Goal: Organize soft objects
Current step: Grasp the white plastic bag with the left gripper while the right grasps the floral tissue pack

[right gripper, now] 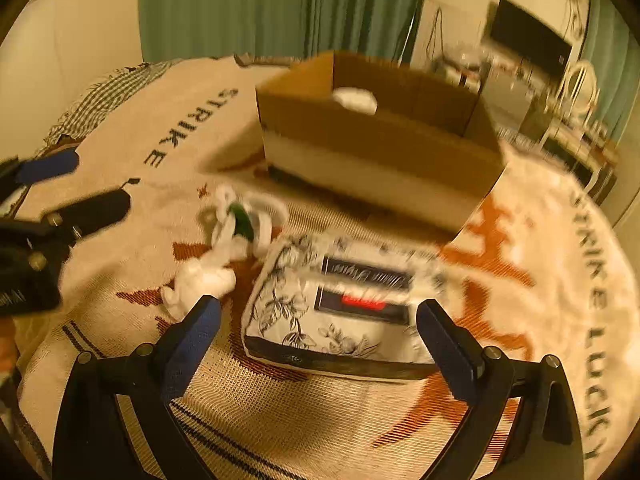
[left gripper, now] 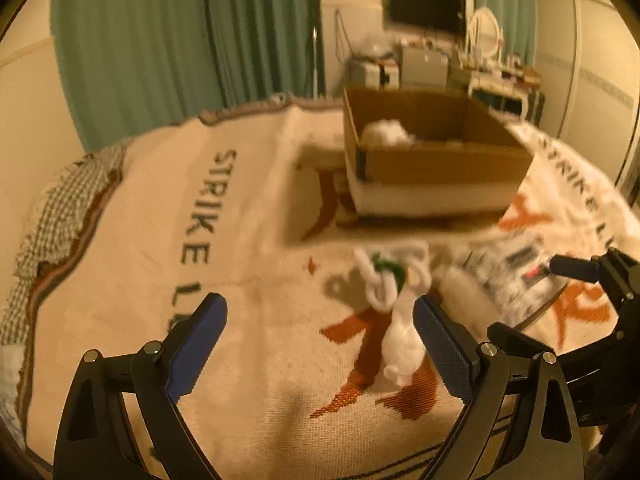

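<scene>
A white plush rabbit with a green patch [left gripper: 394,312] [right gripper: 224,248] lies on the cream blanket. My left gripper [left gripper: 320,344] is open above the blanket, the rabbit just inside its right finger. A floral packaged soft item [right gripper: 340,312] [left gripper: 508,276] lies right of the rabbit. My right gripper [right gripper: 320,344] is open and empty, just in front of that package. An open cardboard box [left gripper: 436,156] [right gripper: 376,148] stands beyond, with a white soft item [left gripper: 386,132] [right gripper: 356,100] inside.
The cream blanket [left gripper: 248,240] with "STRIKE LUCKY" lettering covers the bed. A checked cloth [left gripper: 60,208] lies at its left edge. Green curtains [left gripper: 180,40] hang behind. A TV and cluttered desk [left gripper: 448,52] stand at the far right.
</scene>
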Motion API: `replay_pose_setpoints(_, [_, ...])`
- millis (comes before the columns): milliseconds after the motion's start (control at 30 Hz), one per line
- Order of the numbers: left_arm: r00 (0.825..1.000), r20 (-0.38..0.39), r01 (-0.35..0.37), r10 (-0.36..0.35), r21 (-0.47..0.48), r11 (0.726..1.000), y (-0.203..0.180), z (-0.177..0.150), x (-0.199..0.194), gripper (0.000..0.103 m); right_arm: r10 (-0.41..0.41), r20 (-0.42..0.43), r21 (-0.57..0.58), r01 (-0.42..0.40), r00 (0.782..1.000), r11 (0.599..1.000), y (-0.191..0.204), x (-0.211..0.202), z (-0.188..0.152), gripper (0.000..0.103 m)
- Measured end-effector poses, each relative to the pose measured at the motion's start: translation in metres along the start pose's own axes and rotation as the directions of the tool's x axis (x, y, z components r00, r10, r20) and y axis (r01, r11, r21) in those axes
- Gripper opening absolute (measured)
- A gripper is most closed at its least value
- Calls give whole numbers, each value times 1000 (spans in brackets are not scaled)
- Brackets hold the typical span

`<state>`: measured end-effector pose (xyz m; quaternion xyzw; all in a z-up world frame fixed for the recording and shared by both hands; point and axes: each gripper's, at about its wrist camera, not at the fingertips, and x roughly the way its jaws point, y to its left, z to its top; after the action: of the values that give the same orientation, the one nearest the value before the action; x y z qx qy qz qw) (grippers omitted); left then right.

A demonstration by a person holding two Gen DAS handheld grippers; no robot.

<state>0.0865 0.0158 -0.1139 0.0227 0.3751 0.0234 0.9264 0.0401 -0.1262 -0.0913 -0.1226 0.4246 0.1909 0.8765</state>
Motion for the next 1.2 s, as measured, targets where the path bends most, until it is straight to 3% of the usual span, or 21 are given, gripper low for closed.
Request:
replay_pose_setpoints(300, [996,-83,27,-23,47,999,-14,-17,31,94,-21,-69,-72,16,997,997,5,40,-17,101])
replay_pose_setpoints(400, [994,-108,42,-35,62,997,-19,-19,37,94,-68,-69,-142,58,995,988,13,45,-25,101])
replay_pose_setpoints(533, [989,-125,87,-74,104,991,-30,-23,39,93,-81,-49,-133,74,995,988,11,42,-25,95])
replay_pose_setpoints(600, [982,-146,135,-120,95,986,-33,-25,42,85,-86,-41,-131,80,995,988,9,39,-25,91])
replay_pose_setpoints(700, [975,-177,147,-131,80,986,-31,-24,49,77,-99,-37,-139,93,994,986,8,36,-25,85])
replay_pose_setpoints(833, [966,-196,188,-169,79,979,-33,-25,52,76,-90,-25,-102,87,996,991,-2,27,-22,72])
replay_pose_setpoints(933, [959,-220,210,-181,116,971,-43,-26,57,60,-74,9,-47,74,997,996,-10,14,-19,57])
replay_pose_setpoints(1033, [955,-231,225,-186,153,962,-52,-25,57,38,-61,38,25,60,997,998,-21,-1,-15,50])
replay_pose_setpoints(1200, [966,-183,217,-183,190,957,-56,-23,38,31,-55,69,89,49,996,995,-32,-30,-13,49])
